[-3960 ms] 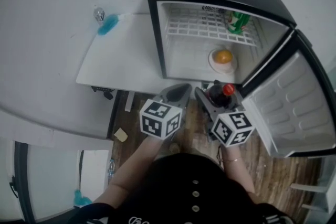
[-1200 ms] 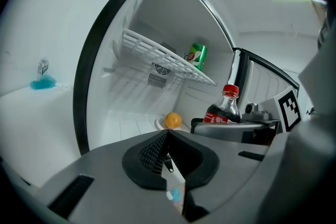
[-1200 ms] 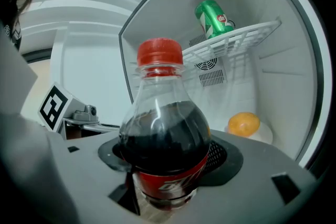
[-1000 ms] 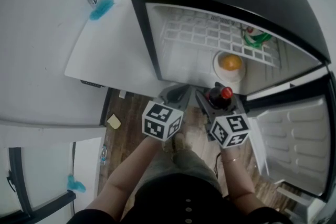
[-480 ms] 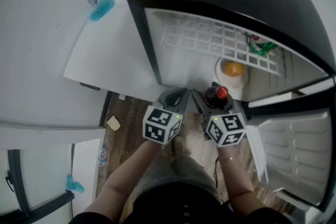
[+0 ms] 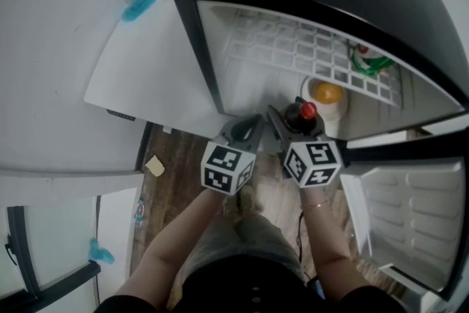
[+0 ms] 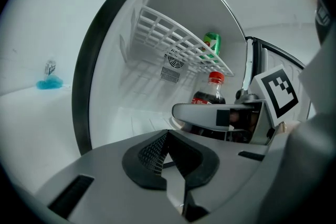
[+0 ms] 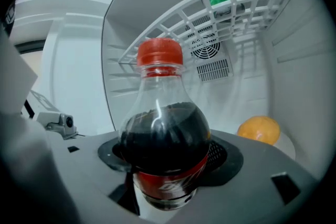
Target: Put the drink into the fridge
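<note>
We held the drink (image 8: 163, 136), a dark cola bottle with a red cap, upright in the right hand-held gripper (image 6: 294, 128), its 2 jaws clenched on the bottle's lower body. It hung at the open mouth of the fridge (image 6: 212, 48), its cap near the front edge of the white rack (image 6: 293, 55). A green bottle (image 6: 368, 61) lay on that rack; on the fridge floor, right of the drink, an orange (image 6: 329, 92) sat on a plate (image 6: 337, 111). The left hand-held gripper (image 7: 176, 165) was just beside the right one, jaws closed together on nothing. We judged the step in hand to be carrying the drink in and standing it on the fridge floor. To do that well, we thought the bottle should go in low and level, so the cap passed under the rack without catching, and should aim for the bare floor left of the plate, clear of the orange and the side wall. The jaws should part only once the base sat flat, since a tall bottle gripped low could tip, and the hand-held gripper should then draw straight back. The left one had no part in this beyond being clear of the path.
</note>
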A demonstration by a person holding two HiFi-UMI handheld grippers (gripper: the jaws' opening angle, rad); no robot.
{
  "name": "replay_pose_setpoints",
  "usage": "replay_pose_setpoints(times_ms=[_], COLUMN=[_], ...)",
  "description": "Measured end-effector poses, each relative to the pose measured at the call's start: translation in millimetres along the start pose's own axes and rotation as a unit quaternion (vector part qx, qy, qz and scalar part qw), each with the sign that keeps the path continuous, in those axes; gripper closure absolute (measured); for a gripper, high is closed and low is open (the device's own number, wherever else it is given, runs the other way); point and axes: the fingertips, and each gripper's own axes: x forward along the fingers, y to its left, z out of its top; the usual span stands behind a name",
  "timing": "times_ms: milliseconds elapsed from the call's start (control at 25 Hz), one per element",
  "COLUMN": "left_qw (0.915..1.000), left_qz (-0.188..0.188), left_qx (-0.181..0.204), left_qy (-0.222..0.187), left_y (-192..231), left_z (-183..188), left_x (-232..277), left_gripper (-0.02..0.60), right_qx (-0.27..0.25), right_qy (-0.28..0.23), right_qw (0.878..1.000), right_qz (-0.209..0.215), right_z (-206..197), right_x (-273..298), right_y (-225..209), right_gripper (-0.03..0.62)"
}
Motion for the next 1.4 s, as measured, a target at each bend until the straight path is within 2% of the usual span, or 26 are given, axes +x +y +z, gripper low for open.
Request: replay_pose_setpoints(times_ms=[240, 1120, 1400], left_qw=[1.0000, 0.9993, 0.9995], left_qz=[0.006, 0.020, 0.024], left_qx=[0.002, 0.031, 0.022], left_qy=[0.001, 0.001, 0.004], left_y=[4, 17, 18], left_z=[5, 24, 22], left_x=[12, 40, 46], left_gripper=[0.575, 0.575, 0.575], right_qx=[-0.041, -0.047, -0.045], right_qy=[0.002, -0.003, -0.002], right_qw=[0.999, 0.998, 0.998], right_qz=[-0.017, -0.032, -0.032], right_z=[8, 23, 20], right_x=[20, 74, 85], right_y=[-11, -46, -52], right_gripper=[0.269, 0.269, 0.269])
